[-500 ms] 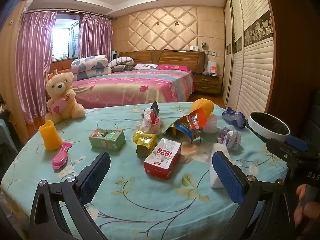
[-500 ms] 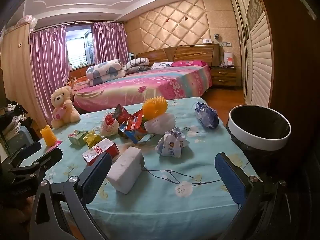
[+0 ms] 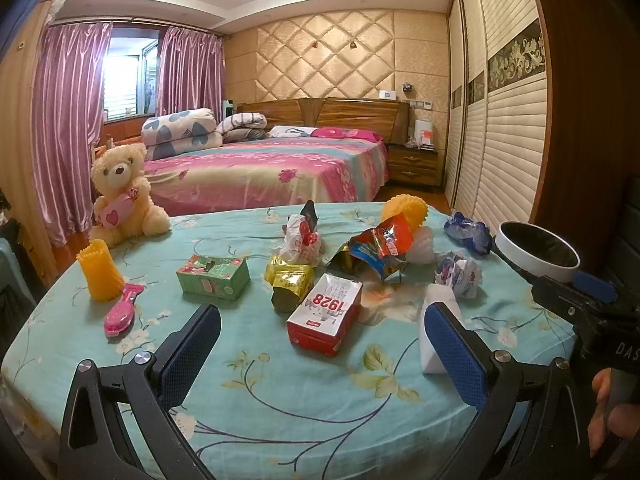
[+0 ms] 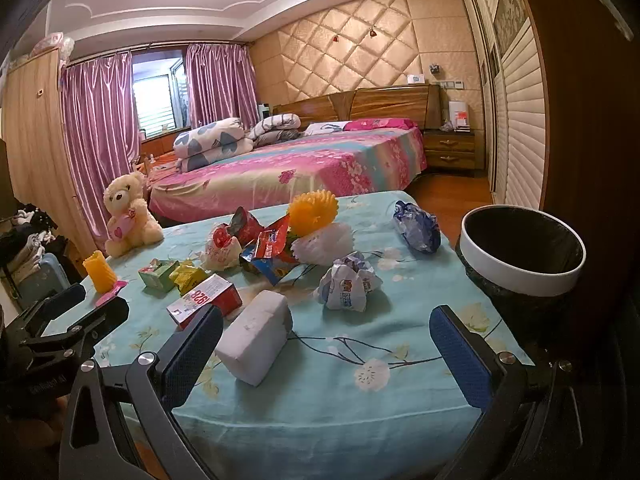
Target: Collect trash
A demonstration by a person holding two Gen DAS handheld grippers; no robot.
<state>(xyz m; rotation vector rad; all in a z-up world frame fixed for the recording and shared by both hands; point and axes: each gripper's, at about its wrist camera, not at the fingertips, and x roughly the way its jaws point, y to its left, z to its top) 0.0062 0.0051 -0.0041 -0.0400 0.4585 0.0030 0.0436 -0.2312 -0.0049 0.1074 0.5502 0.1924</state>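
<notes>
Trash lies on the table's floral cloth (image 3: 320,392): a red and white "1928" box (image 3: 326,318), a green carton (image 3: 214,278), a yellow wrapper (image 3: 290,282), a red-blue snack bag (image 3: 380,246), a crumpled white-blue wrapper (image 3: 458,274) and a white block (image 4: 256,340). A white-rimmed bin (image 4: 522,250) with a dark liner stands off the table's right edge. My left gripper (image 3: 322,354) is open and empty over the near edge, before the box. My right gripper (image 4: 326,354) is open and empty, the white block by its left finger.
A teddy bear (image 3: 120,196), an orange cup (image 3: 100,276) and a pink brush (image 3: 120,314) sit at the table's left. A yellow and white paper flower (image 4: 316,220) and a blue bag (image 4: 416,226) lie farther back. A bed and wardrobe stand behind.
</notes>
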